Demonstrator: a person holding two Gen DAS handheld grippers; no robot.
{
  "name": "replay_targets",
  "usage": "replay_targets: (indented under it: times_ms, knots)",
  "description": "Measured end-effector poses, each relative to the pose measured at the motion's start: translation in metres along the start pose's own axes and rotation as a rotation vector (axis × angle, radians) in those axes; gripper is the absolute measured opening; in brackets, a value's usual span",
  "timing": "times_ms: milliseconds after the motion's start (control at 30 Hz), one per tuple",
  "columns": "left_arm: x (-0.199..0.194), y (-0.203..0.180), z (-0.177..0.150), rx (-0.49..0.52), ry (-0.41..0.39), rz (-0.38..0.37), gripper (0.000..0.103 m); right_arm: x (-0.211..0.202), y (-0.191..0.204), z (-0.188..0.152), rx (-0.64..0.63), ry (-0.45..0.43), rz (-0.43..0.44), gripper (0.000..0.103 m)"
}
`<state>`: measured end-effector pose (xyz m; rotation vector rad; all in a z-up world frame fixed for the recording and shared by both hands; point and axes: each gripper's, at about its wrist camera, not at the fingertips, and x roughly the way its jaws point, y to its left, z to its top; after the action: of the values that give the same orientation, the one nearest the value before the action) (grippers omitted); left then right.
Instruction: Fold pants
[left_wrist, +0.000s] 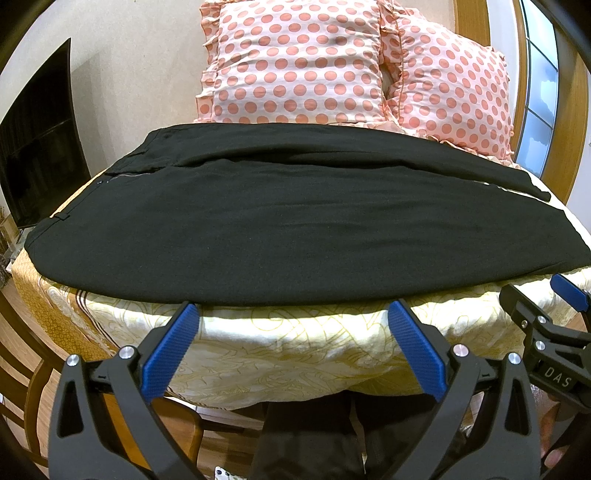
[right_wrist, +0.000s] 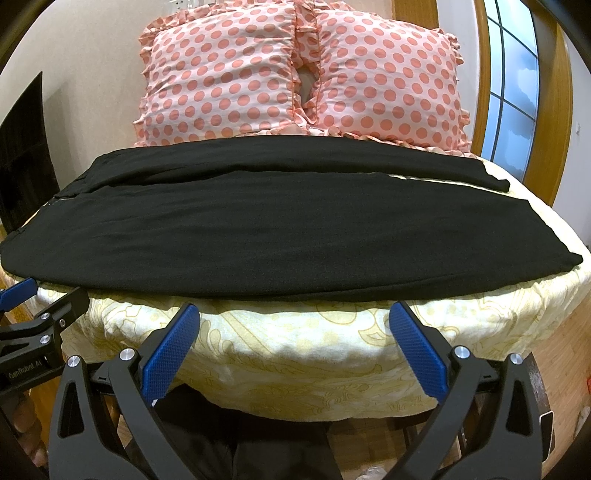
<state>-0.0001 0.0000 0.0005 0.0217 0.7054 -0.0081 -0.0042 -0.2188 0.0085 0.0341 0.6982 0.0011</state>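
Black pants (left_wrist: 295, 229) lie flat across the bed, waistband at the left, leg ends at the right; one leg lies nearer me and the other behind it. They also show in the right wrist view (right_wrist: 280, 229). My left gripper (left_wrist: 295, 314) is open and empty, just short of the pants' near edge, over the bed's front. My right gripper (right_wrist: 295, 314) is open and empty at the same edge, further right. The right gripper shows at the right of the left wrist view (left_wrist: 543, 317). The left gripper shows at the left of the right wrist view (right_wrist: 40, 317).
The bed has a cream and yellow patterned cover (left_wrist: 295, 354). Two pink polka-dot pillows (left_wrist: 295, 62) (left_wrist: 454, 88) stand behind the pants. A dark TV screen (left_wrist: 40, 136) is at the left, a window (right_wrist: 513, 74) at the right, wooden floor below.
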Motion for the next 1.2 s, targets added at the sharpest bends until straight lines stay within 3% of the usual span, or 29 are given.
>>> replay_targets:
  times_ms: [100,200,300,433,567,800,1000,1200]
  knots:
    - [-0.001,0.003,0.002,0.011,0.017,-0.029,0.101,-0.002,-0.005,0.000,-0.023,-0.010,0.040,0.102]
    - [-0.011,0.013,-0.004,0.043,0.026,-0.069,0.101,-0.008,-0.019,0.004,-0.048,0.020,0.155,0.102]
    - [-0.029,0.020,-0.007,0.093,-0.006,-0.073,0.101,-0.023,-0.047,0.013,0.006,-0.004,0.229,0.102]
    - [-0.048,0.028,0.018,0.092,-0.093,-0.060,0.101,-0.028,-0.084,0.047,0.038,-0.055,0.112,0.102]
    - [-0.041,0.034,0.055,0.063,-0.144,-0.011,0.101,-0.004,-0.112,0.089,0.067,-0.036,-0.021,0.102]
    - [0.006,0.023,0.125,0.056,-0.130,0.067,0.101,0.080,-0.173,0.168,0.152,0.054,-0.165,0.102]
    - [0.050,0.018,0.168,0.013,-0.125,0.088,0.101,0.166,-0.227,0.230,0.276,0.118,-0.289,0.102]
    - [0.095,0.025,0.177,-0.049,-0.047,0.098,0.101,0.258,-0.291,0.262,0.504,0.243,-0.402,0.075]
